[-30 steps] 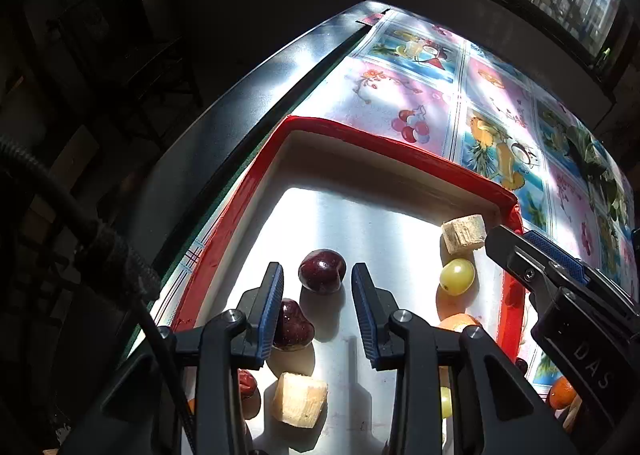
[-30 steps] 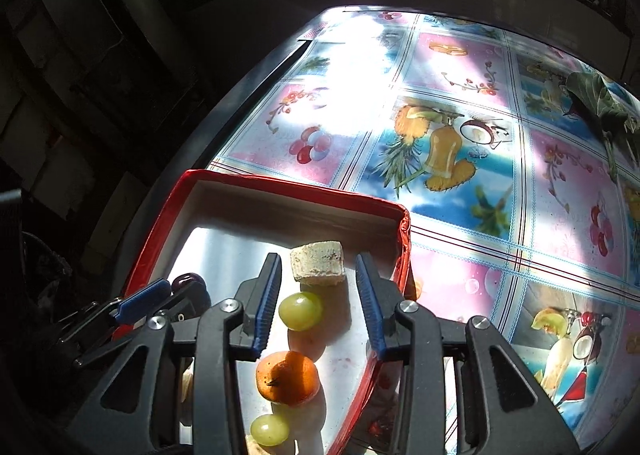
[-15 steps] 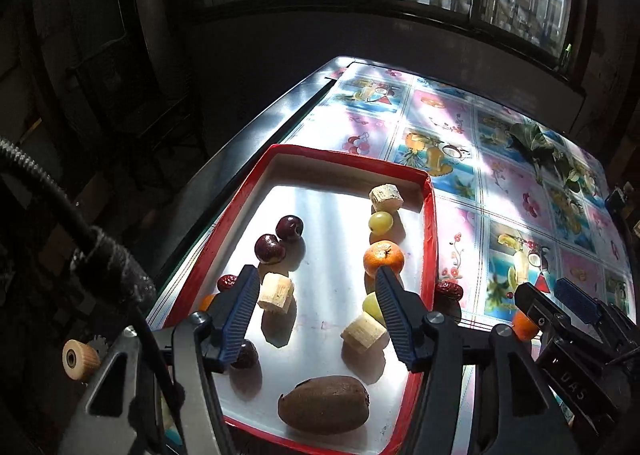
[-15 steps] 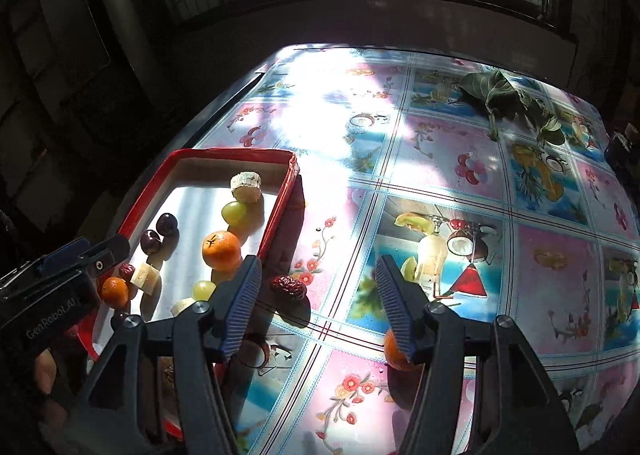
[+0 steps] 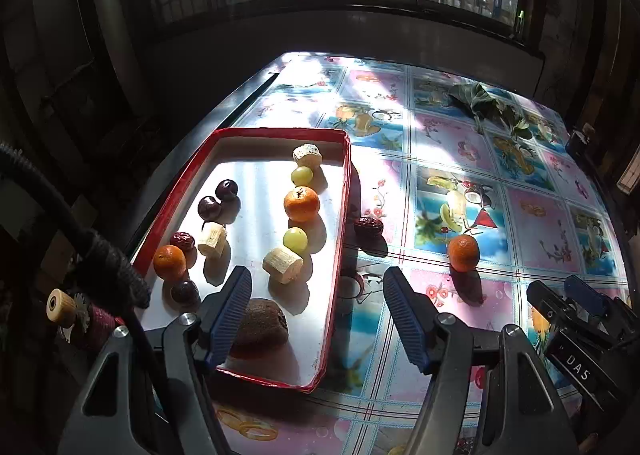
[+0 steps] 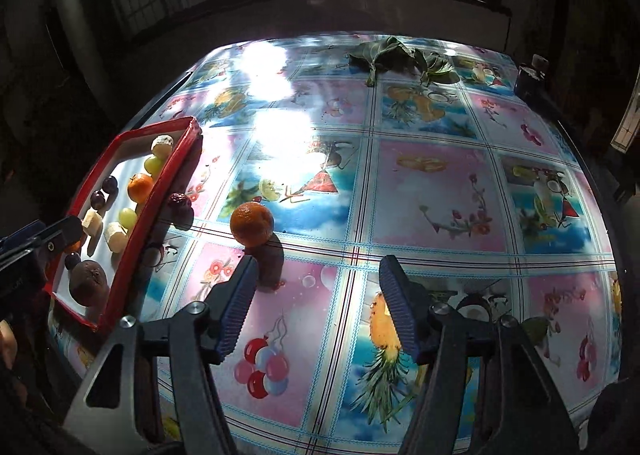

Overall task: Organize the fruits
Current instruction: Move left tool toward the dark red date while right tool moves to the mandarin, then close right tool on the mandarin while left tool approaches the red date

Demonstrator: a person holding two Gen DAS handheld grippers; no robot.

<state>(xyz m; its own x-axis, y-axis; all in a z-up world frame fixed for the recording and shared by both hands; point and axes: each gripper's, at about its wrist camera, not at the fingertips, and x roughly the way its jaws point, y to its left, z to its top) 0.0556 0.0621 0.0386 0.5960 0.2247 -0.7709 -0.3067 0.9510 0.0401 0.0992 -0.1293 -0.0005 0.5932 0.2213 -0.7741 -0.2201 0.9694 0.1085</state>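
A red-rimmed tray (image 5: pixel 347 191) holds oranges, green grapes, dark cherries, red dates, sugarcane pieces and a brown kiwi (image 5: pixel 260 322). It also shows at the left of the right wrist view (image 6: pixel 160 199). On the tablecloth outside the tray lie an orange (image 5: pixel 463 253) (image 6: pixel 252 223) and a red date (image 5: pixel 369 226) (image 6: pixel 179 201). My left gripper (image 5: pixel 318 313) is open and empty above the tray's near right edge. My right gripper (image 6: pixel 318 303) is open and empty, just short of the loose orange.
The table carries a fruit-patterned cloth (image 6: pixel 432 191). Green leaves (image 6: pixel 394 55) lie at its far side. A small dark box (image 6: pixel 528 79) stands at the far right corner. The table's left edge (image 5: pixel 244 95) drops into shadow.
Both grippers have pulled back and up from low over the tray and have opened wider. The right gripper has swung right over the tablecloth, towards the loose orange.
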